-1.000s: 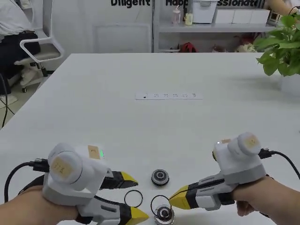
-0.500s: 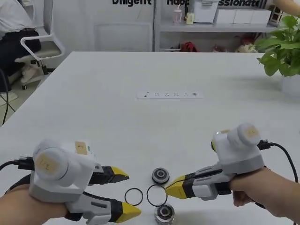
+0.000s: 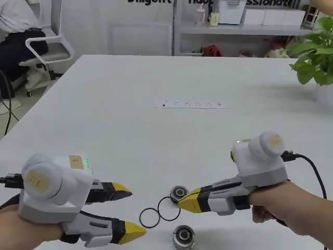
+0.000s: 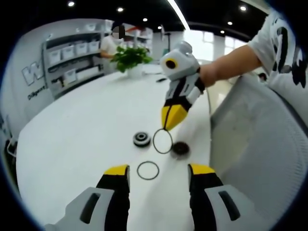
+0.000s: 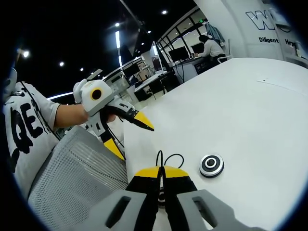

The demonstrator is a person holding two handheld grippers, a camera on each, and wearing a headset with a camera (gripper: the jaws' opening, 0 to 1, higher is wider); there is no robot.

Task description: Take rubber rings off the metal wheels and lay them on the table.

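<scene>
**Item:** rubber ring (image 3: 169, 208), black, pinched at its rim by the right gripper (image 3: 182, 204), whose fingers are fully closed on it.
**Position:** low over the counter (image 3: 156, 146), just beside a second ring (image 3: 149, 217) that lies flat. Whether the held ring touches the counter cannot be told.
**Left gripper** (image 3: 130, 211): fingers spread wide and empty, with the second ring straight ahead between them.
**Wheels:** a dark-rimmed wheel (image 3: 178, 194) sits just beyond the right fingertips, nearer the right hand, and is probably next. A bare wheel (image 3: 183, 235) sits nearer the person.
**Lettering:** "Diligent" (image 5: 268, 40) on the far wall, with a large "W" above it.
</scene>
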